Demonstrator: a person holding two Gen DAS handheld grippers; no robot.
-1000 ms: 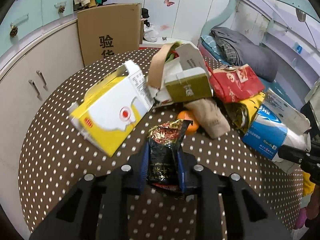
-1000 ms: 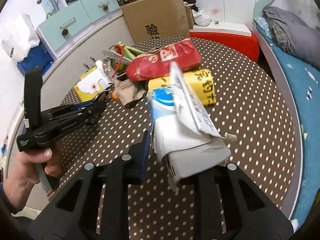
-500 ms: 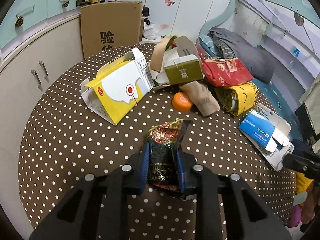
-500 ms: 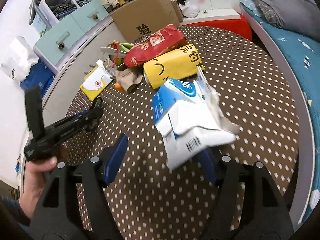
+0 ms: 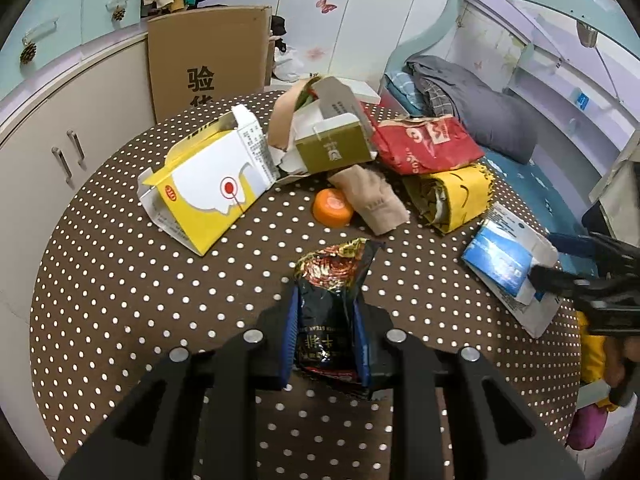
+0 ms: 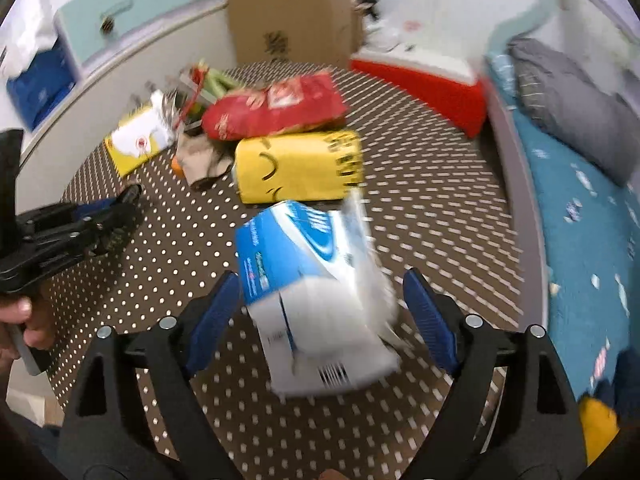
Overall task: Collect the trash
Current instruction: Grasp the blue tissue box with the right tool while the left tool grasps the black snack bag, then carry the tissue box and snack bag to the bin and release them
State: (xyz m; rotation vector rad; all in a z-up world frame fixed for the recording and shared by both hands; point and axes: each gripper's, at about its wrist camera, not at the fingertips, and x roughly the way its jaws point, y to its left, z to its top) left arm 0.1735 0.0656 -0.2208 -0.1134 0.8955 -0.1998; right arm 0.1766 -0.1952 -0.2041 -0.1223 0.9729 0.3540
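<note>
My right-side view is smeared, so the blue-and-white box [image 6: 308,280] between my opening right tongs [image 6: 320,312] is a blur, print unreadable.

You're pinching a glossy, crinkled foil-like black wrapper [image 5: 330,304] over a matt brown polka-dot tablecloth [image 5: 120,280]. Ahead of you, the yellow-and-white carton [image 5: 208,196] and the blue-and-white box [image 6: 308,280] look like smooth printed cardboard, and the red bag [image 5: 424,144] is shiny and creased. That beige sock [image 5: 374,200] is soft knit cloth, and your finger pads [image 6: 212,316] show a ribbed blue rubbery face on matt black plastic.
</note>
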